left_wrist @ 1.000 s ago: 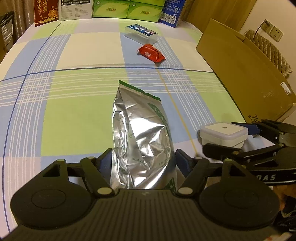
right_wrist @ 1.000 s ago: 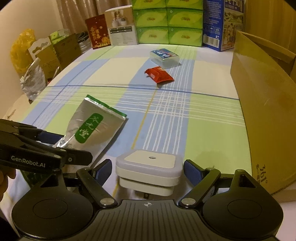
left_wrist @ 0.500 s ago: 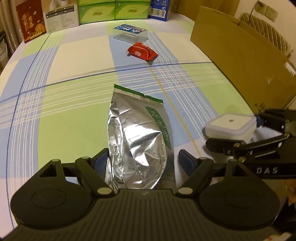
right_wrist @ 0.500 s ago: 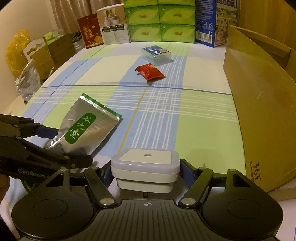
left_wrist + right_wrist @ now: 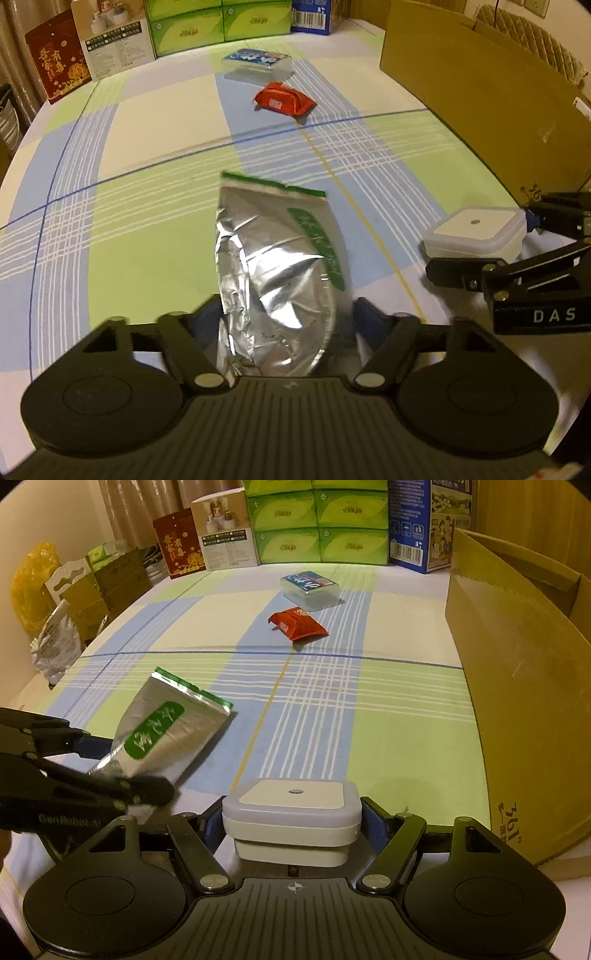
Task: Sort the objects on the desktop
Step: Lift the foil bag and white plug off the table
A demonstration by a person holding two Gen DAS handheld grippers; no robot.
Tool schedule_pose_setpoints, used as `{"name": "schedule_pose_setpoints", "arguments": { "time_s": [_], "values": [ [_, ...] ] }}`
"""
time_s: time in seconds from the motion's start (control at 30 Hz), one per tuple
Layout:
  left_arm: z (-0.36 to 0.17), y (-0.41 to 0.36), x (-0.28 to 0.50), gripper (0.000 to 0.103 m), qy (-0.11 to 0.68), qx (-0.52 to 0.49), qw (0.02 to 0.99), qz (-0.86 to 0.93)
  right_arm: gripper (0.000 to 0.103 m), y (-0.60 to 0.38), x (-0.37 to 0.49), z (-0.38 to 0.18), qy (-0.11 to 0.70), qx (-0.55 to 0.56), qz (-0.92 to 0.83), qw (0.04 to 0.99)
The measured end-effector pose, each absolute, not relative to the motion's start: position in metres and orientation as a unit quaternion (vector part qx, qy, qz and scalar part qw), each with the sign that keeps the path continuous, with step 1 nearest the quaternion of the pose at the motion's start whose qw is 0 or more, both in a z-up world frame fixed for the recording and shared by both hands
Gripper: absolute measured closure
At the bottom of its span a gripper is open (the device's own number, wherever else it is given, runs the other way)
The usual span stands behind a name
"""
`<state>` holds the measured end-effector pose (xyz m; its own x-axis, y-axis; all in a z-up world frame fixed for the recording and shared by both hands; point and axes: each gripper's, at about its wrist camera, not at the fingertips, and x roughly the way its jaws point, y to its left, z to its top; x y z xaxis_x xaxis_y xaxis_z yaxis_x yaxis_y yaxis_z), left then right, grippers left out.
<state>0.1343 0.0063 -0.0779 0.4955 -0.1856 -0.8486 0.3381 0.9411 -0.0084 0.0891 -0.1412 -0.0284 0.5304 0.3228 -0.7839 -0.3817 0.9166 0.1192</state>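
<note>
A silver foil pouch (image 5: 273, 266) with a green label lies on the checked tablecloth (image 5: 147, 229). Its near end is between the fingers of my left gripper (image 5: 284, 317), whose jaws are closing. The left pad touches the foil and a thin gap shows at the right pad. From the right wrist view, the pouch (image 5: 173, 720) and left gripper (image 5: 125, 764) sit at the left. My right gripper (image 5: 291, 823) is shut on a white square box (image 5: 291, 808), pads against both its sides. The left wrist view has that box (image 5: 476, 232) and right gripper (image 5: 484, 240) at the right edge.
A red packet (image 5: 297, 624) and a clear plastic box with a blue label (image 5: 310, 587) lie further back. A big cardboard box (image 5: 517, 701) stands along the right side. Green tissue boxes (image 5: 317, 520) and other cartons line the far edge.
The right gripper's jaws came in onto the white box's sides. The left gripper rolled a little, and its jaws widened around the pouch and then narrowed again.
</note>
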Motion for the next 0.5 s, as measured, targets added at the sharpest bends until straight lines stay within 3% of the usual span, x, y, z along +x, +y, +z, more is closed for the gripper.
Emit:
{"name": "schedule_pose_setpoints", "arguments": {
  "time_s": [0.07, 0.13, 0.5],
  "values": [
    [-0.0758, 0.0087, 0.1343, 0.054, 0.477, 0.068, 0.862, -0.157, 0.033, -0.1412, 0.0892, -0.0287, 0.442, -0.035, 0.201, 0.874],
    [-0.0737, 0.0117, 0.1341, 0.058, 0.477, 0.053, 0.863, -0.159, 0.033, -0.1411, 0.0894, -0.0287, 0.442, -0.034, 0.2, 0.874],
    [-0.0682, 0.0155, 0.1314, 0.06, 0.472, 0.024, 0.865, -0.168, 0.041, -0.1404, 0.086, -0.0221, 0.421, -0.039, 0.186, 0.887]
  ]
}}
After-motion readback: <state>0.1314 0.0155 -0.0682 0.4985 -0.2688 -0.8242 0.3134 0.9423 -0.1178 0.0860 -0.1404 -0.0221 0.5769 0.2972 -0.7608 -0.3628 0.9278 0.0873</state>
